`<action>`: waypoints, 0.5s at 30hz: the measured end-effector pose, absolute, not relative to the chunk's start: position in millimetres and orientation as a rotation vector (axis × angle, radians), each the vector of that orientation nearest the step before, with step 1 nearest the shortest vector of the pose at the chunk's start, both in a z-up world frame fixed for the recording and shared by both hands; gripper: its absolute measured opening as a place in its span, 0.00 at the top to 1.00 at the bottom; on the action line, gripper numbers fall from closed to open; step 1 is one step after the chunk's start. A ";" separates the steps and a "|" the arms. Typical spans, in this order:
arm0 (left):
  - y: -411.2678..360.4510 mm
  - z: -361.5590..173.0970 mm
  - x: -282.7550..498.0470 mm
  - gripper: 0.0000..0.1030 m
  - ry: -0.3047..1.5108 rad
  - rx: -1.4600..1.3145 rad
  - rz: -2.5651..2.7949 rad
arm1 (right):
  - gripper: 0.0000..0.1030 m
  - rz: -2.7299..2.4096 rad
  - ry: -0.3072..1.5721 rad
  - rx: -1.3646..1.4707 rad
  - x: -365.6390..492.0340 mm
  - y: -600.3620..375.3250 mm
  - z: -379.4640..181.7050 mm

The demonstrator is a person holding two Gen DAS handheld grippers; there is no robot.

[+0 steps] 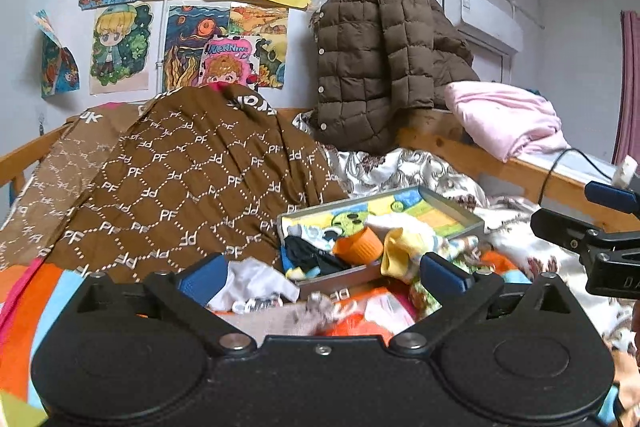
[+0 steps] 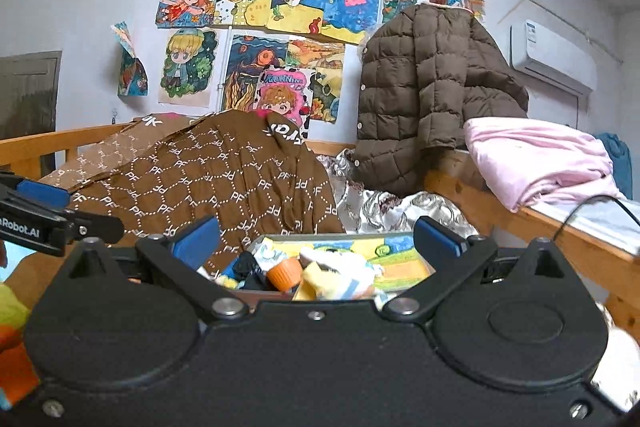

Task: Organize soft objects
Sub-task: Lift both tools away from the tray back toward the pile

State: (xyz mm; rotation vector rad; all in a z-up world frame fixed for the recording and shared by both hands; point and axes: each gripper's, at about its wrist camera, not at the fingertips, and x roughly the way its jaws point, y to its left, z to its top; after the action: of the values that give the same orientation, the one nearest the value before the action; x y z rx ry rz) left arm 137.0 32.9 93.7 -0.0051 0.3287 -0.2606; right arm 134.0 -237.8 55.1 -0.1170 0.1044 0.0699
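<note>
grey tray (image 1: 460, 213) w/ socks (image 1: 400, 247) ahead, both fingers apart

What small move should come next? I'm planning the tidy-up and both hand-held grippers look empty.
Probably reach the left hand-held gripper down to the loose white cloth lying just outside the tray and close on it. Its jaws stand wide open with nothing gripped, and other small soft items already lie in the tray.

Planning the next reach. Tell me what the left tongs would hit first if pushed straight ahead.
Probably the shallow tray of small soft items: the left tongs, open and empty, point at the orange piece and yellow sock there. Depth is unclear, and the white cloth lies nearer.
</note>
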 end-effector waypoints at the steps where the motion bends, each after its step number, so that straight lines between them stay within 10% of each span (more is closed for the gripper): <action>1: 31.5 93.1 129.4 0.01 0.334 0.001 -0.259 | 0.00 0.071 0.108 -0.112 127.6 -240.3 52.9; 15: 28.9 37.9 52.6 0.01 0.456 -0.025 -0.208 | 0.00 0.063 0.211 -0.051 76.6 -257.8 10.7</action>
State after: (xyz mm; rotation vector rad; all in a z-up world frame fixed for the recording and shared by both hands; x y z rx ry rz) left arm 52.6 28.9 37.9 -0.0246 0.4557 -0.2084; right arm 76.6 -257.8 10.7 -0.0514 0.2111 0.0634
